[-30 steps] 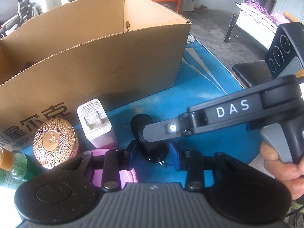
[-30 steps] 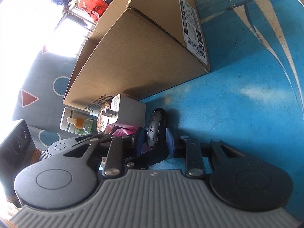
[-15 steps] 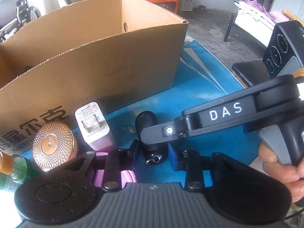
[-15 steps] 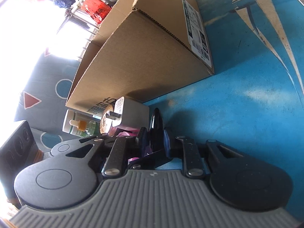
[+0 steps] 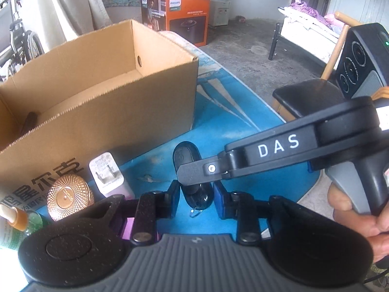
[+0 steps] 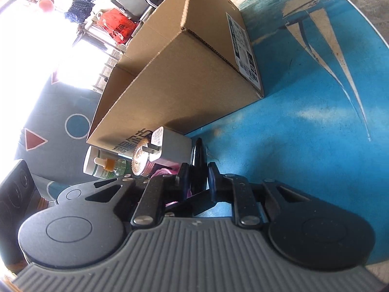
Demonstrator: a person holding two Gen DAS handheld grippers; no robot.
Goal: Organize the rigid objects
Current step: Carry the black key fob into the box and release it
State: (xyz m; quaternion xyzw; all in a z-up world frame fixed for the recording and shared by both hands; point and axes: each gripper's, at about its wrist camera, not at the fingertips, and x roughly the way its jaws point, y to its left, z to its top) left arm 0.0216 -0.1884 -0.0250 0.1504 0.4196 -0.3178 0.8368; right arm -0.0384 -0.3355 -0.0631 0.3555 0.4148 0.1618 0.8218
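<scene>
Left gripper (image 5: 196,192): seen nearest in the left wrist view; its blue-padded fingers (image 5: 175,191) are set narrowly on either side of the lower end of the black oval key fob (image 5: 186,155); whether the pads press on it cannot be told.
Right gripper (image 6: 196,177): closed on the fob, which is clamped edge-on between its blue-padded fingers (image 6: 212,175); in the left wrist view its black finger, marked DAS, is laid across the fob from the right.
Person's hand (image 5: 350,216): wrapped round the grey handle of the right gripper.
Black oval key fob: held above the blue surface (image 5: 243,146), a small metal ring hanging from its lower end.
White plug-in charger (image 5: 107,178): stood just left of the fob, prongs up.
Round copper-coloured patterned compact (image 5: 68,196): propped on edge beside the charger.
Green dropper bottle with orange cap (image 5: 17,221): laid at the far left.
Open brown cardboard box (image 5: 97,97): placed on the surface behind these things, its printed wall just behind the charger and compact.
</scene>
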